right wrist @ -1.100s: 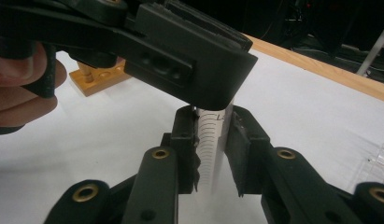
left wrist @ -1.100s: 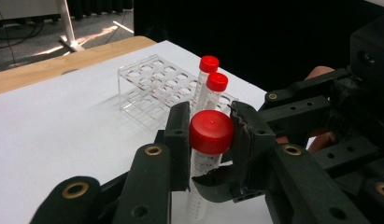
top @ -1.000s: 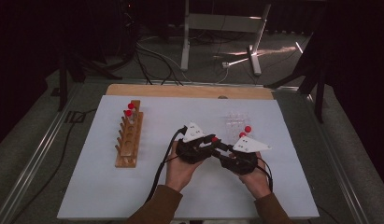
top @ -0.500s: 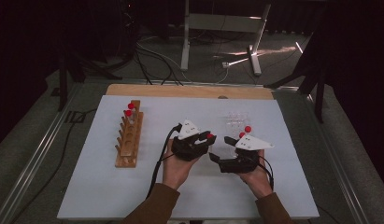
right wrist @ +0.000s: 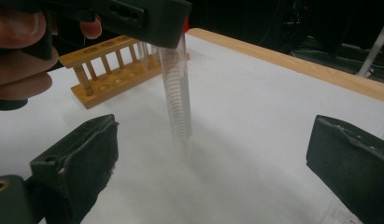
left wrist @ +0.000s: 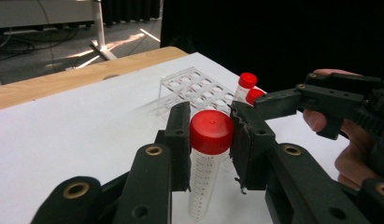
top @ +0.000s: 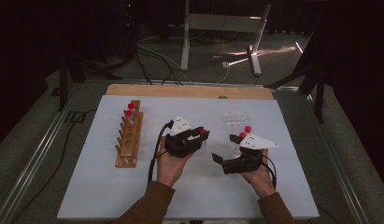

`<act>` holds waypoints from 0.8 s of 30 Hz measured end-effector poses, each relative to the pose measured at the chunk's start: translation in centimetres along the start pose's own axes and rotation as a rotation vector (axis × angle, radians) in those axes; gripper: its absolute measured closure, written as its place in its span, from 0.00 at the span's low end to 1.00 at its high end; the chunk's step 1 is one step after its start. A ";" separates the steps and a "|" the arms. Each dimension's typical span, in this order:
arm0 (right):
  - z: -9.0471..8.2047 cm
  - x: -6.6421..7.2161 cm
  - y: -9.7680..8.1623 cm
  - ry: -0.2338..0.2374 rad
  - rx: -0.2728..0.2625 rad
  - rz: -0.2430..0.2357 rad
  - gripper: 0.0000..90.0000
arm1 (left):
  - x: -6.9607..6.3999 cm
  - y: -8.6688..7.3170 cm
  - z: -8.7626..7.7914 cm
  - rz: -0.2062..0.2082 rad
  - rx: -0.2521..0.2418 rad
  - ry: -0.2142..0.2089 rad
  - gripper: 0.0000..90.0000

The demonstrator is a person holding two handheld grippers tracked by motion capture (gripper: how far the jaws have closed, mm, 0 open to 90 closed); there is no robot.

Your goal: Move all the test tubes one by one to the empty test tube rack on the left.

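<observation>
Left gripper [left wrist: 209,140] clamps the red-capped centrifuge tube [left wrist: 206,168] just under its cap, upright and ready for racking. Right gripper [top: 227,150], at four o'clock from it, gapes wide, holding nothing.

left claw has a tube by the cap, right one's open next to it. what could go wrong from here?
1. The left claw grips the tube only at its red cap; the long body hangs free, so it may swing or slip.
2. The open right claw sits close and could knock the hanging tube.
3. The wooden rack has small holes; a tilted tube might catch on the rim.
</observation>
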State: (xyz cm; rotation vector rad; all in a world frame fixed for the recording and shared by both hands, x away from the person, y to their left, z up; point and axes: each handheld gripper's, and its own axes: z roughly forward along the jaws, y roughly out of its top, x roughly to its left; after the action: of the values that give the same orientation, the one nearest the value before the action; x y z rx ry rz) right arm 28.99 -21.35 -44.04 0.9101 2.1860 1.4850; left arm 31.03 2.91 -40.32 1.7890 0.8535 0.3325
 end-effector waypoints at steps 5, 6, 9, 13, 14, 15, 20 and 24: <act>-0.3 -0.2 0.0 -0.010 -0.015 0.005 0.01 | 0.7 0.3 -0.6 -0.009 -0.011 0.021 0.79; -0.4 -0.3 0.1 -0.012 -0.017 0.005 0.01 | 0.9 0.4 -0.7 -0.013 -0.015 0.026 0.79; -0.5 -0.5 0.1 -0.018 -0.023 0.007 0.00 | 1.4 0.7 -1.1 -0.018 -0.025 0.042 0.79; -0.6 -0.5 0.1 -0.024 -0.026 0.006 0.00 | 2.2 1.0 -1.8 -0.014 -0.028 0.064 0.79; -0.7 -0.6 0.1 -0.024 -0.029 0.005 0.00 | 2.4 1.1 -2.0 -0.016 -0.031 0.069 0.79; -0.7 -0.5 0.1 -0.024 -0.029 0.006 0.00 | 2.7 1.2 -2.2 -0.019 -0.034 0.074 0.79; -0.7 -0.6 0.1 -0.025 -0.031 0.000 0.00 | 3.9 1.4 -3.2 -0.016 -0.036 0.093 0.79; -0.9 -0.6 0.2 -0.026 -0.035 0.003 0.00 | 5.0 1.7 -4.4 -0.016 -0.042 0.114 0.79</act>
State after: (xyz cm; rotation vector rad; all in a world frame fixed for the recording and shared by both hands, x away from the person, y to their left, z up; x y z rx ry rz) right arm 28.99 -22.35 -43.59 0.9172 2.1341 1.4993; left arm 32.58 9.16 -37.99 1.7368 0.9338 0.4428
